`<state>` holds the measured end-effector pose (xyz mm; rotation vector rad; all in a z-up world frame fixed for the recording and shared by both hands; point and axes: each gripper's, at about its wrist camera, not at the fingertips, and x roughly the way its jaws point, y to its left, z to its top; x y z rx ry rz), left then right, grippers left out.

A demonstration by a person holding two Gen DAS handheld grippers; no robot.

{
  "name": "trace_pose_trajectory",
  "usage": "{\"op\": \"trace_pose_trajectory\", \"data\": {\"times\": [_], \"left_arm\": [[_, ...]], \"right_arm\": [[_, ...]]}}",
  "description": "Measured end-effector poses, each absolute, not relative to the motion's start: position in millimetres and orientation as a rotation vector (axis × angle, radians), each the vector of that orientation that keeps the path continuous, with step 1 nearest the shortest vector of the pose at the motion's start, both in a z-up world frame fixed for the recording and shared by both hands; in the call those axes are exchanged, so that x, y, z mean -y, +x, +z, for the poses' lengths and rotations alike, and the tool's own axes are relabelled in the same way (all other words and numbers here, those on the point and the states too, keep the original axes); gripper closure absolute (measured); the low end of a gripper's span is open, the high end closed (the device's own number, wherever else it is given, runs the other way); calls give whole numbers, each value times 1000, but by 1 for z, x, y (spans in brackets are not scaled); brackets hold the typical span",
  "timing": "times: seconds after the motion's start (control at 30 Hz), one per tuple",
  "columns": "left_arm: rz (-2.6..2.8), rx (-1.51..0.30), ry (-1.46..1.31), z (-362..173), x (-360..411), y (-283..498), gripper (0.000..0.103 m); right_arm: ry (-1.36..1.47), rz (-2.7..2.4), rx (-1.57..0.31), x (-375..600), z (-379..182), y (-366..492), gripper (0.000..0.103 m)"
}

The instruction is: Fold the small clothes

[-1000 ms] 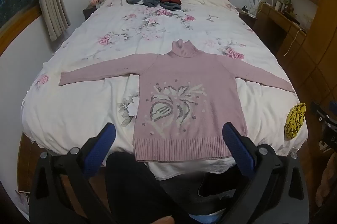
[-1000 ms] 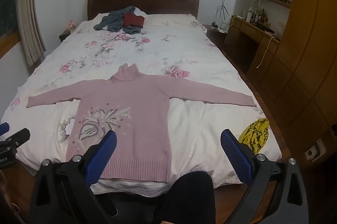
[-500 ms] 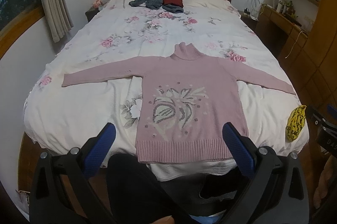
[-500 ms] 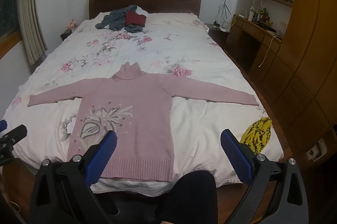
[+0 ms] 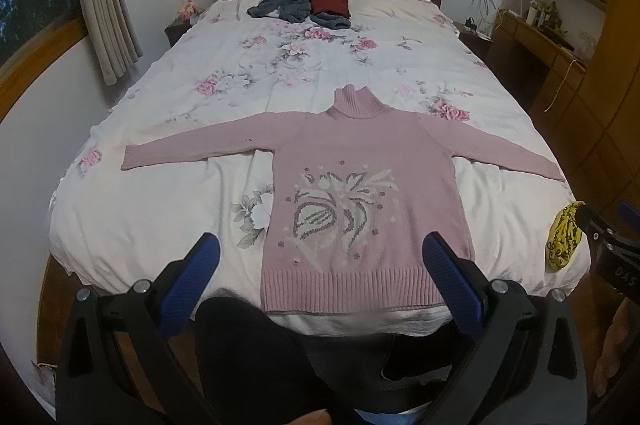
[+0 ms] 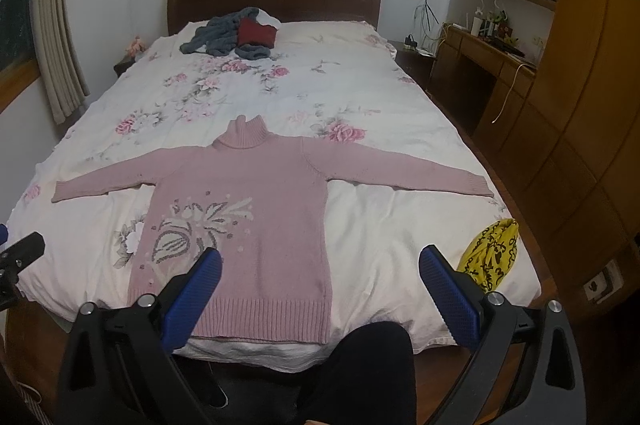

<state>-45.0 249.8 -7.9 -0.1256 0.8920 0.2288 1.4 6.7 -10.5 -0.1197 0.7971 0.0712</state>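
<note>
A pink turtleneck sweater [image 5: 360, 165] [image 6: 256, 185] with a pale leaf pattern lies flat on the bed, front up, both sleeves spread wide, its ribbed hem at the near edge of the mattress. My left gripper [image 5: 320, 257] hangs open just short of the hem, blue pads wide apart, nothing between them. My right gripper [image 6: 320, 265] is open too, held over the near bed edge to the right of the sweater's body. Neither touches the cloth.
The bed [image 5: 152, 209] has a white floral cover. A grey and dark red pile of clothes [image 5: 304, 1] lies by the headboard. A yellow patterned cloth [image 6: 490, 253] sits at the right near corner. A wooden desk and cupboards [image 6: 560, 129] line the right wall. Dark-clothed legs are below.
Both views have tilted down or dropped slightly, so the sweater and bed sit a little lower in frame. The sweater has not moved and both grippers stay open.
</note>
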Motion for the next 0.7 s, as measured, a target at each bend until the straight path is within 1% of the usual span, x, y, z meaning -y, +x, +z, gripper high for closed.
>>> {"op": "trace_pose_trajectory", "data": {"times": [0.7], "left_arm": [[236,-883,-119,-5,-247,-45,3]], "right_arm": [[-117,73,-799,-6,-10,4,4]]}}
